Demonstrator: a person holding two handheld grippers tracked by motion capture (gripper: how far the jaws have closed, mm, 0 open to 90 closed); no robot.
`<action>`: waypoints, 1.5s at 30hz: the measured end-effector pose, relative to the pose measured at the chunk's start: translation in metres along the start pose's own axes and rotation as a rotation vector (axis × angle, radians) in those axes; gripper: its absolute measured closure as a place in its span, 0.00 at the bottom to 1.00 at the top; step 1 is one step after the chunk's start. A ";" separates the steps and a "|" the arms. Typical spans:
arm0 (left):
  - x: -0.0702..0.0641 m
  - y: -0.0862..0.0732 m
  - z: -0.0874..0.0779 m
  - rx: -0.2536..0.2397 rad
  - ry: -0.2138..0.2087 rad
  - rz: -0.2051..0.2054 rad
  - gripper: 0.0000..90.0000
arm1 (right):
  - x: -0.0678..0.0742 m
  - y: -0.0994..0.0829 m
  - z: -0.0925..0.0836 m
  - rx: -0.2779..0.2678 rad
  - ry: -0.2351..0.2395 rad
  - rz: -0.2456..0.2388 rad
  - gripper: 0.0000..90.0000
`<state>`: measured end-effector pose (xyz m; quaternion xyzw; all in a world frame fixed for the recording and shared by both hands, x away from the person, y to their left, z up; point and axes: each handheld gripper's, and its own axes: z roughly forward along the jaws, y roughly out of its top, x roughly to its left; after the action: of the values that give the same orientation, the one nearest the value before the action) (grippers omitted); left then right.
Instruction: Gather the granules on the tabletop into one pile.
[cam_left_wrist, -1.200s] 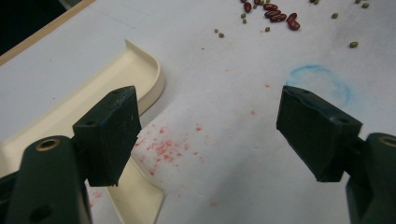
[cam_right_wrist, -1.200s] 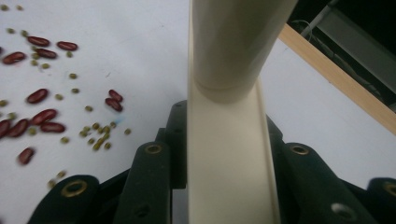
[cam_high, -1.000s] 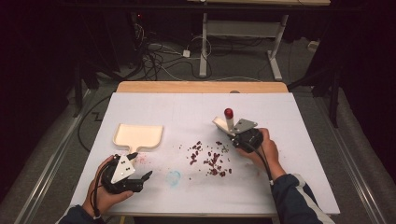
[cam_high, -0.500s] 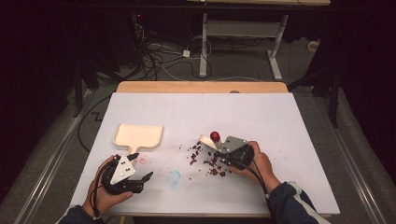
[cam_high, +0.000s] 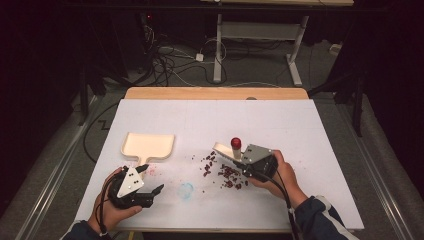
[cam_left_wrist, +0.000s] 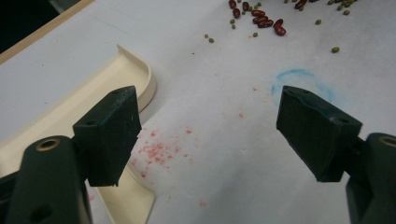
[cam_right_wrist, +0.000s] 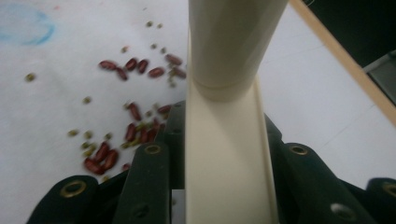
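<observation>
Now the right gripper (cam_high: 239, 159) clamps its jaws on a cream brush (cam_right_wrist: 229, 140) above scattered beans (cam_high: 225, 172). Beside a dustpan (cam_high: 149, 146) on the counter (cam_high: 300, 130), the left gripper (cam_high: 150, 192) holds its jaws released, a blue smudge (cam_high: 186, 190) nearby.

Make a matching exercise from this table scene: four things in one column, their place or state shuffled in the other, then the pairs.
Things:
1. dustpan
2. brush
3. beans
4. left hand-held gripper

States:
A. scattered loose on the table
B. open, holding nothing
C. lying flat, cream, left of the spill
D. clamped in the right hand-held gripper

Pairs: 1-C, 2-D, 3-A, 4-B
</observation>
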<state>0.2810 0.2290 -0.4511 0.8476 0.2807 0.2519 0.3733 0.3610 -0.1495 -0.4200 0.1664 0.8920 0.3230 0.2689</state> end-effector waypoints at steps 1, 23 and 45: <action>0.000 0.000 0.000 0.000 0.001 0.001 0.24 | -0.005 0.003 0.002 -0.005 -0.005 -0.002 0.75; 0.003 -0.004 0.002 0.018 0.007 -0.026 0.24 | 0.000 0.063 0.110 -0.093 0.163 -0.158 0.75; 0.002 -0.005 -0.001 0.023 -0.001 -0.040 0.24 | 0.014 0.009 0.054 -0.190 0.366 -0.275 0.75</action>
<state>0.2805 0.2337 -0.4542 0.8461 0.3001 0.2410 0.3687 0.3830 -0.1103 -0.4543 -0.0441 0.9057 0.3906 0.1588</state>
